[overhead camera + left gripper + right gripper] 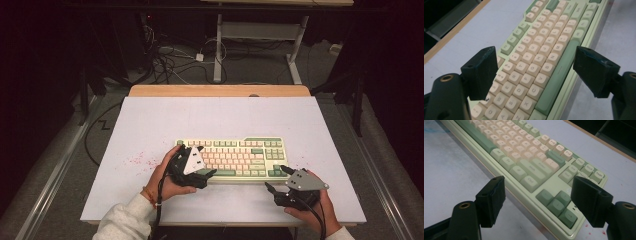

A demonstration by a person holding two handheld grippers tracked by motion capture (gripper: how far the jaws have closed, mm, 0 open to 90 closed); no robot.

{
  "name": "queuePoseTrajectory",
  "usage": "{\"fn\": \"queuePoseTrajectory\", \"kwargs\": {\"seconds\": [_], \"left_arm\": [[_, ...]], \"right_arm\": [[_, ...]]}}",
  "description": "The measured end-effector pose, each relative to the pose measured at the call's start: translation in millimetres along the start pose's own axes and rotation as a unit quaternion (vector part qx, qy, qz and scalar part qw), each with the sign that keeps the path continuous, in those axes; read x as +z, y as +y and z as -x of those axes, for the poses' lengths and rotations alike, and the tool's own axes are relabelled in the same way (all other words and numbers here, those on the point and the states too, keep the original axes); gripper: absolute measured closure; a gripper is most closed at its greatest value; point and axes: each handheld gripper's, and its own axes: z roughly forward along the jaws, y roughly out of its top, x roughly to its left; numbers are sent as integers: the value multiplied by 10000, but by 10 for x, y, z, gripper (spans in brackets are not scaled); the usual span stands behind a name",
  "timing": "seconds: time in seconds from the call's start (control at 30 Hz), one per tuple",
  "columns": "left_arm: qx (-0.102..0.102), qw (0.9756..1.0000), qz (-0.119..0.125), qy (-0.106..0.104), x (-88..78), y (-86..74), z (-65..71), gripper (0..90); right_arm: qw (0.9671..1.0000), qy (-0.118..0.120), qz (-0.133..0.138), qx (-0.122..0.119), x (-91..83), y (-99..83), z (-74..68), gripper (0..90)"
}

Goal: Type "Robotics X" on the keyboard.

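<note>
Keycaps are sitting right under your left gripper (210, 174), whose jaws are standing wide with nothing between them, hovering over the letter rows of the pale green and cream plastic keyboard (240, 156). That keyboard is lying near the front of the white table (150, 120). Your right gripper (278, 181) is also gaping empty, just beside the board's right front corner by the green arrow keys (557, 203). If you are dipping a jaw carelessly, it is likely catching a cap edge and prying it off, or shoving the whole board askew.
</note>
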Motion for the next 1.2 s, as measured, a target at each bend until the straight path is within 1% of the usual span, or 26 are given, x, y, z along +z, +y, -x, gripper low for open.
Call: {"fn": "queuePoseTrajectory", "kwargs": {"seconds": [0.03, 0.07, 0.13, 0.2, 0.23, 0.3, 0.33, 0.57, 0.67, 0.73, 0.8, 0.87, 1.0, 1.03, 1.1, 1.2], "left_arm": [[26, 10000, -23, 2, -15, -18, -10, 189], [19, 10000, 2, 34, -32, -42, -19, 189], [-10, 10000, 44, 32, -62, -77, -36, 193], [2, 9999, 41, 136, -91, -107, -41, 193], [0, 9999, 42, 131, -107, -124, -47, 194], [32, 9996, -9, 272, -136, -155, -45, 199], [30, 9996, -23, 287, -152, -174, -48, 205], [-172, 9991, 14, 394, -236, -322, -70, 199], [-205, 9989, -13, 427, -276, -378, -71, 199], [-243, 9987, -23, 447, -305, -416, -75, 198], [-265, 9986, -54, 463, -330, -452, -81, 196], [-290, 9982, -79, 510, -351, -485, -81, 196], [-361, 9980, -133, 501, -396, -576, -80, 192], [-377, 9980, -155, 492, -404, -596, -82, 192], [-396, 9977, -189, 515, -418, -630, -80, 188], [-449, 9974, -197, 527, -437, -670, -76, 188]], "right_arm": [[10000, -4, -5, 1, 1, 0, 1, 280], [10000, -6, -10, 7, 2, 1, 1, 281], [10000, -5, -22, 11, 6, 1, 2, 282], [10000, -3, -26, 19, 9, 3, 1, 283], [10000, 5, -23, 20, 10, 3, 1, 284], [10000, 7, -26, 25, 13, 4, -2, 285], [10000, 10, -31, 26, 13, 4, -3, 286], [10000, 34, -32, 68, 6, 4, 4, 305], [9999, 67, -40, 66, 13, 7, -3, 339], [10000, 57, -62, 41, 17, 13, -6, 402], [9999, 95, -67, 70, 22, 24, -1, 468], [9998, 150, -76, 87, 28, 40, 7, 575], [9994, 289, -130, 131, 52, 90, 32, 720], [9994, 289, -139, 147, 63, 103, 36, 758], [9990, 387, -174, 153, 93, 130, 51, 807], [9987, 439, -242, 107, 139, 167, 68, 864]]}}
